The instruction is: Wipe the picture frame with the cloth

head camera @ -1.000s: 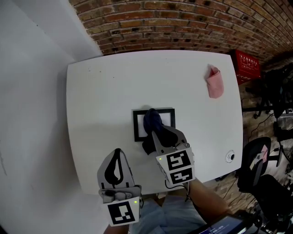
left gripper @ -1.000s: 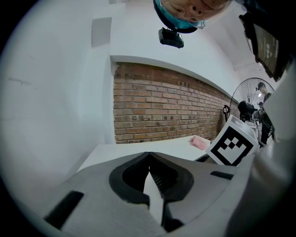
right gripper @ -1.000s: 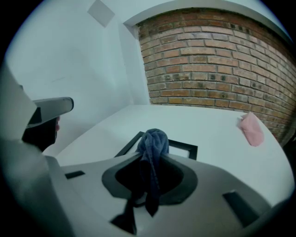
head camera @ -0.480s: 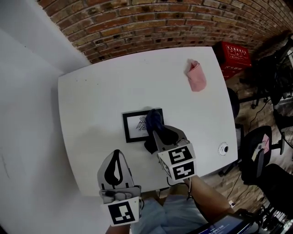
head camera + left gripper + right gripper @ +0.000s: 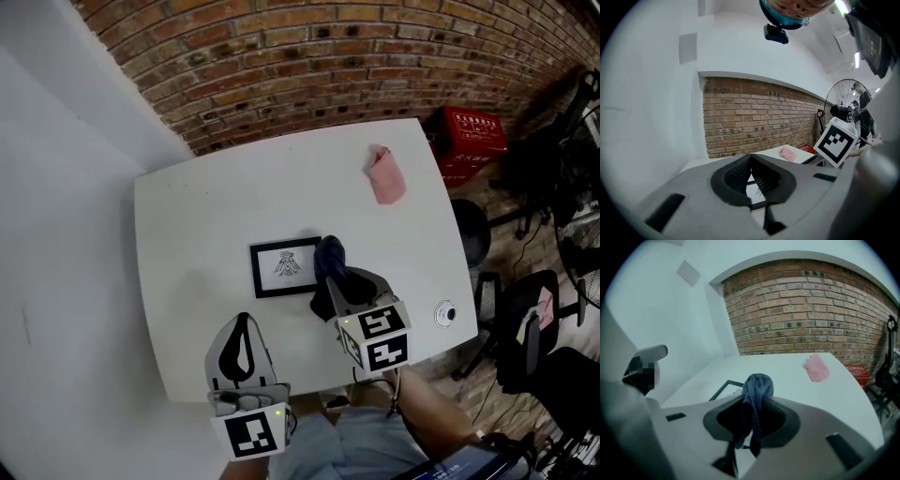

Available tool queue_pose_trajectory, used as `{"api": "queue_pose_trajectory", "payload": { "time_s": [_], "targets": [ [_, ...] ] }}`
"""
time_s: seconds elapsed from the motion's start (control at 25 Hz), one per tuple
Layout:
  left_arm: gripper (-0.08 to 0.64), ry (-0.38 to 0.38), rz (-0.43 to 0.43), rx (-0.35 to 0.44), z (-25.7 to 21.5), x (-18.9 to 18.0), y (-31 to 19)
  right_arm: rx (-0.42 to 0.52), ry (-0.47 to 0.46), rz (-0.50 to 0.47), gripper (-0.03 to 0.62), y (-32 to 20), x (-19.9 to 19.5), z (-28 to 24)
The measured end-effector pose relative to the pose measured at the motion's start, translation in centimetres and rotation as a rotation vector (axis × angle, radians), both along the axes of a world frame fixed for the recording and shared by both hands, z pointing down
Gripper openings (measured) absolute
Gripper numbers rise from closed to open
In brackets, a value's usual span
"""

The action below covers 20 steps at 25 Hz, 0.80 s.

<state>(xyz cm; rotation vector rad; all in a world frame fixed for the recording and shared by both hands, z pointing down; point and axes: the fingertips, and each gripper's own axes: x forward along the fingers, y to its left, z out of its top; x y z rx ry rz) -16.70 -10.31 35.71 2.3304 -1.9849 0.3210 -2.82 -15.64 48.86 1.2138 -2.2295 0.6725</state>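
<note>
A small black picture frame with a drawing on white lies flat in the middle of the white table. My right gripper is shut on a dark blue cloth, held just off the frame's right edge. In the right gripper view the blue cloth bulges out between the closed jaws, with the frame to its lower left. My left gripper is shut and holds nothing, near the table's front edge. In the left gripper view the frame shows beyond the jaws.
A pink cloth lies at the table's far right corner. A small round fitting sits near the front right edge. A brick wall runs behind, a white wall at left. A red crate and black office chairs stand to the right.
The right gripper with the blue cloth has slid right, off the picture onto the frame's right edge. The drawing is uncovered. The left gripper has stayed put.
</note>
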Motion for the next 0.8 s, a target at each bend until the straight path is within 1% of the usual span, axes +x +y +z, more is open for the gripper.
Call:
{"api": "queue_pose_trajectory", "payload": {
  "time_s": [0.12,0.28,0.4,0.48,0.68,0.8],
  "targets": [
    [0.009,-0.015,-0.028,0.004,-1.2,-0.2,0.9,0.040,-0.020,-0.013,0.085,0.2,-0.1,-2.2],
    [0.009,-0.008,-0.071,0.011,-2.6,-0.7,1.9,0.086,-0.047,-0.045,0.086,0.6,-1.0,-4.8],
    [0.009,-0.026,-0.092,0.037,-3.3,-1.5,2.5,0.108,-0.061,-0.079,0.086,1.1,-2.1,-5.9],
    [0.008,-0.030,-0.106,0.037,-3.1,-2.1,2.8,0.114,-0.063,-0.103,0.086,1.5,-2.8,-6.2],
    [0.009,-0.012,-0.125,-0.005,-1.5,-3.4,2.7,0.100,-0.061,-0.142,0.086,2.3,-4.2,-5.7],
    [0.009,0.004,-0.117,-0.047,0.2,-3.8,2.6,0.077,-0.057,-0.164,0.086,2.8,-5.3,-4.9]
  ]
}}
